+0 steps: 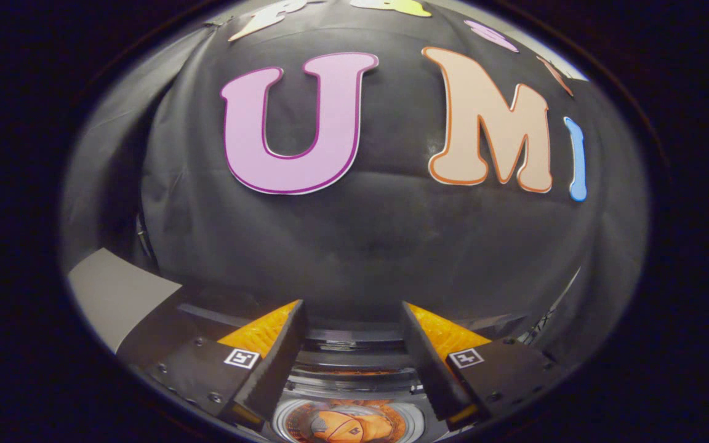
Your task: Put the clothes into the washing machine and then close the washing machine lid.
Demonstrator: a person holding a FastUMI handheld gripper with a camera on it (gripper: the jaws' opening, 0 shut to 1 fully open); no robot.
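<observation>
Clothes (345, 426), an orange and grey bundle, lie in the round drum of the washer (354, 375), low between the fingers and below them. The drum's pale ring curves around the bundle, and the fabric sits inside that ring, not over its edge. The gripper (353, 320) is open: its two fingers stand well apart, with nothing between them and neither one touching the clothes or the washer. Just beyond the fingertips runs the washer's dark top edge with its curved bands. A grey panel (114, 292) shows beside the left finger, slanting back toward the wall; whether it is the lid I cannot tell. Black cloth (360, 246) hangs behind the washer as the booth's wall, creased and bulging, and takes up all the space beyond the fingers.
</observation>
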